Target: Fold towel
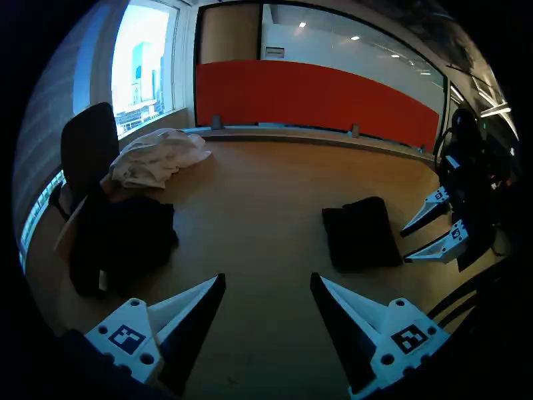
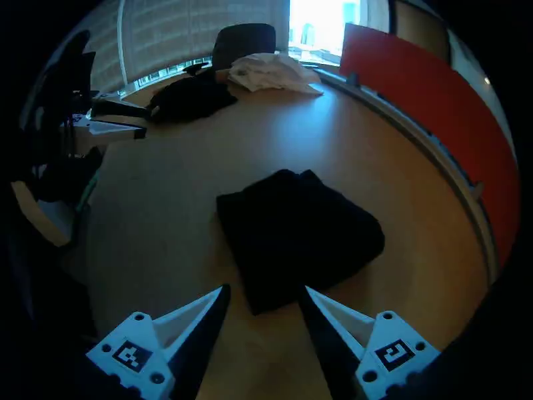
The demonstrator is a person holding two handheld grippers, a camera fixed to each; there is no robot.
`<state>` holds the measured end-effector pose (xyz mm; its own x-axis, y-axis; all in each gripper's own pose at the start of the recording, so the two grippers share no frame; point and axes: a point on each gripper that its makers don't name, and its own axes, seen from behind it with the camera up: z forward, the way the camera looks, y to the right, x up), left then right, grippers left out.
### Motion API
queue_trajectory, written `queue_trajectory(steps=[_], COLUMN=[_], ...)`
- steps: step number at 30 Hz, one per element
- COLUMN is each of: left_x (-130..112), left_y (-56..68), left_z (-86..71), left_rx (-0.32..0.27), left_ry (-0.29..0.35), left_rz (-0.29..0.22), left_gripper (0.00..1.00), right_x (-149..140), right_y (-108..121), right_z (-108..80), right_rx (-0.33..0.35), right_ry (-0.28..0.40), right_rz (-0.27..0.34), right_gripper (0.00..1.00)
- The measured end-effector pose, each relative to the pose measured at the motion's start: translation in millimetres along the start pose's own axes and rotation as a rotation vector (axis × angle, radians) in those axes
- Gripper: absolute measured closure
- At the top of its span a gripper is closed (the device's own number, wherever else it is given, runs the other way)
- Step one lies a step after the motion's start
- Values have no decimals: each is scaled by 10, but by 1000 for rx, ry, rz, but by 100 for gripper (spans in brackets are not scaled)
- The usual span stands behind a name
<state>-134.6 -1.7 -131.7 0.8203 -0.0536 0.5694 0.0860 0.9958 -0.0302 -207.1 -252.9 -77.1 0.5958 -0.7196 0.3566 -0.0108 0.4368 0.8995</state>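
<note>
Wooden table: black towel folded; heaped cloths beyond seemingly unfolded; left tool, right tool wide, empty.

A light wooden tabletop with a curved far edge carries three cloth items. In the left gripper view, a folded black towel lies flat towards the right, with bare wood all round it. Well apart, at the left edge, sits a crumpled dark cloth heap. Just beside it, nearer the window corner, lies a rumpled white cloth heap.
</note>
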Motion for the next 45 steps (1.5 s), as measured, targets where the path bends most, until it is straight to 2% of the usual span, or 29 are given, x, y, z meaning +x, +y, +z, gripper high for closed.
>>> queue_trajectory(steps=[13,25,31,42,45], left_x=[-5,-4,4,8,4], left_y=[-11,-4,1,-17,-15], left_z=[-11,-22,-26,-28,-30], left_rx=[0,-3,-5,-4,-5], left_ry=[2,5,7,8,7], left_rz=[-1,2,4,5,5], left_gripper=[6,6,6,6,6], right_x=[-158,-225,-232,-284,-310], right_y=[-13,-10,-25,-49,-62], right_z=[68,126,169,222,236], right_rx=[-22,-55,-72,-104,-111], right_ry=[-20,-23,-20,-29,-31], right_rz=[48,93,110,131,138], right_gripper=[25,32,40,41,48])
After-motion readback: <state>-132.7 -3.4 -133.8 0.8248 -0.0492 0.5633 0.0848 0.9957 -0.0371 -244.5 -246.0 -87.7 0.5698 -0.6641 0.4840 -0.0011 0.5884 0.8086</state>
